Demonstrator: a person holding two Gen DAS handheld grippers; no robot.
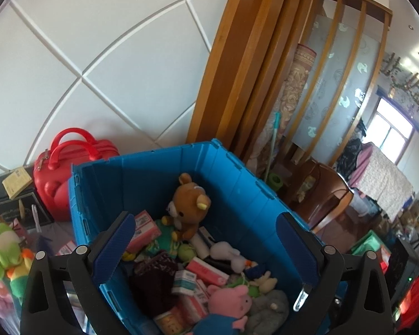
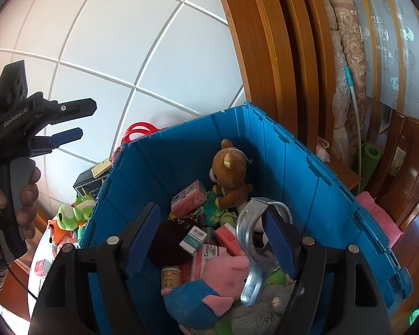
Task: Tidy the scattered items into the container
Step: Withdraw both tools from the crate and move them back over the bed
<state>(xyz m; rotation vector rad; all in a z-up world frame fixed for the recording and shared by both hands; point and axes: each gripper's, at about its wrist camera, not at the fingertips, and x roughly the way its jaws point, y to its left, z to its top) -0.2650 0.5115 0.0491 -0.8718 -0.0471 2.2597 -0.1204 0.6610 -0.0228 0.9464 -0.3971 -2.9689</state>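
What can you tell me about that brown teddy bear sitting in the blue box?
The brown teddy bear is a soft plush with round ears, yellow inside, and a pale muzzle. It sits upright against the far inner corner of the blue crate, on top of other toys and small cartons, facing left. No gripper touches it.

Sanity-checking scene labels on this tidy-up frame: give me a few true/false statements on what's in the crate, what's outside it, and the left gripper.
1. The brown bear plush sits inside the blue crate. True.
2. The red handbag is in the crate. False: it stands outside, beside the crate.
3. The left gripper is clamped on the pink pig plush. False: its jaws are open and empty; the pig lies in the crate.
4. A green frog plush lies outside the crate. True.
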